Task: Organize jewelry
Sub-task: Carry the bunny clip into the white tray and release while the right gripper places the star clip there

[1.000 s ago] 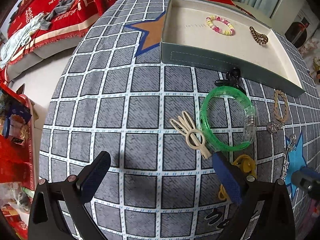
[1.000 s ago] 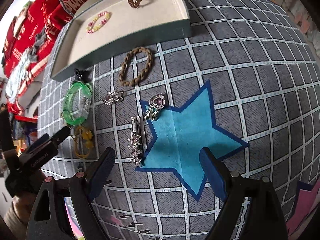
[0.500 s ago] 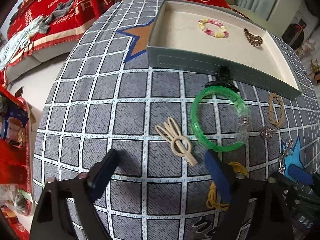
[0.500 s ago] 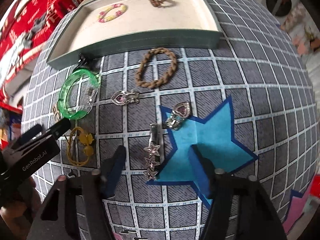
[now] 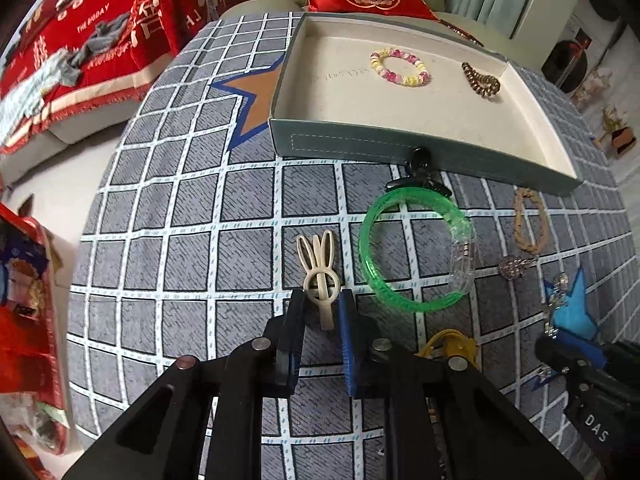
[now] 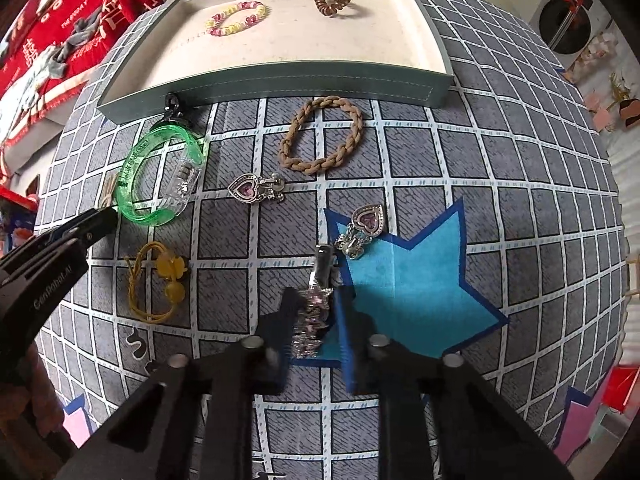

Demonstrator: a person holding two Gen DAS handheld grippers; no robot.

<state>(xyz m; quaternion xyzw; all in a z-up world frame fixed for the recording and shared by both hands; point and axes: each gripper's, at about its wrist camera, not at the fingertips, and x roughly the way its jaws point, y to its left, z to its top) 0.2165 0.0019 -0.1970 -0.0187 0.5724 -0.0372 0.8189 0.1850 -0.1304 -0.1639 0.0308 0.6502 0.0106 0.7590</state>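
**Both claws just pinched down: lift clean, then to the tray**

My left claw [image 5: 322, 312] has just been closing; it's narrow now, clamped on the cream hair clip [image 5: 320, 276] near its tail end. My right claw [image 6: 314, 320] has closed too, gripping the sparkly star clip [image 6: 316, 308] at the blue star's [image 6: 412, 292] edge. Both clips look to be lying on the checked cloth [image 5: 184, 248]. I lift straight up, avoiding the green bangle [image 5: 416, 252] just beside, then carry to the tray [image 5: 400, 144], where a bead bracelet [image 5: 400, 67] already lies. Thin clips may pivot; keep them squeezed.

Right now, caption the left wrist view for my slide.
Left gripper, jaws just closing, pinches cream rabbit-ear hair clip beside green bangle on checked cloth.
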